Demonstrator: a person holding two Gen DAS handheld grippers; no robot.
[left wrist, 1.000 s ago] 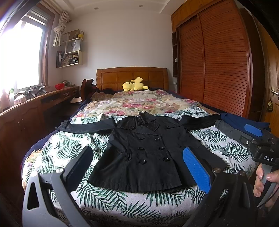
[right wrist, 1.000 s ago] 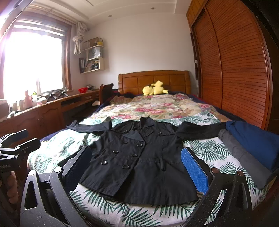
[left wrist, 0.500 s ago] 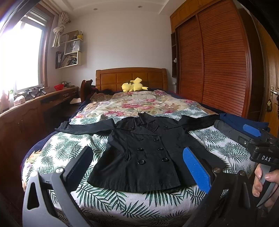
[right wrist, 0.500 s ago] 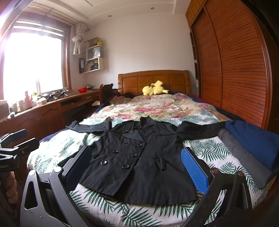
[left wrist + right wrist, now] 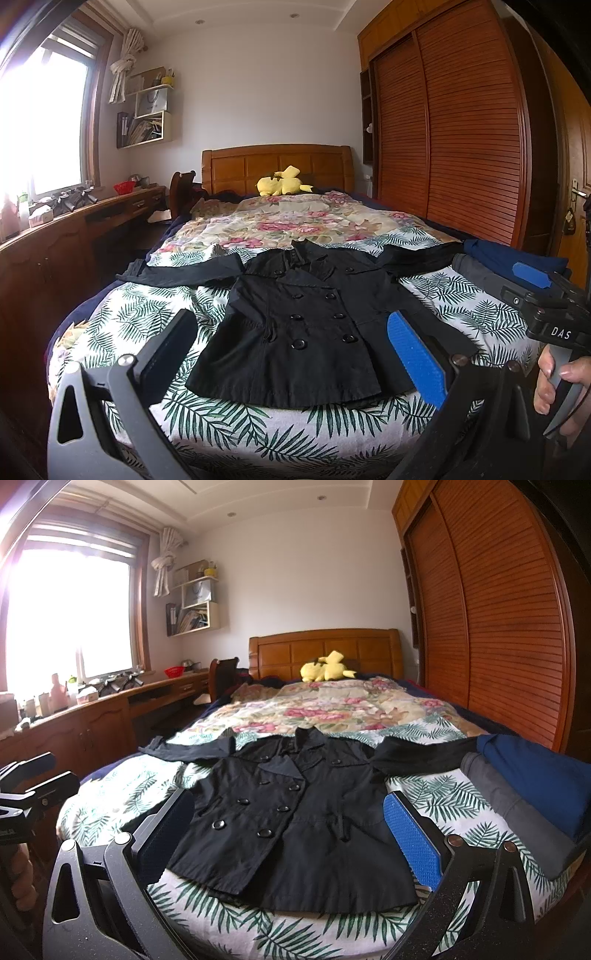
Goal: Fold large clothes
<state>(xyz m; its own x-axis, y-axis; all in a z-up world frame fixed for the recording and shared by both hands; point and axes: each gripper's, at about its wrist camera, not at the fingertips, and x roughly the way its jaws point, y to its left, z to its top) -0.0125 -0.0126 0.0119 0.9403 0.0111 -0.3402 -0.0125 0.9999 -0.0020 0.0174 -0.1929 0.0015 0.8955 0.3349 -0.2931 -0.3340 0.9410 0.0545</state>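
Basically nothing's moved since a second ago, coat (image 5: 306, 325) is flat on the bed (image 5: 229, 417) same as before, buttoned, sleeves out sideways. Looks like soft but thickish fabric, probably a bit heavy and floppy, so I'd grab it at a sleeve cuff or shoulder seam. Left gripper (image 5: 291, 358) and right gripper (image 5: 291, 834) both hang wide apart, holding nothing, short of the hem.

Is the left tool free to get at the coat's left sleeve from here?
Probably yes. The left tool is open and empty above the foot of the bed, and the sleeve lies flat and spread out on the leaf-print sheet, with nothing on it or between them.
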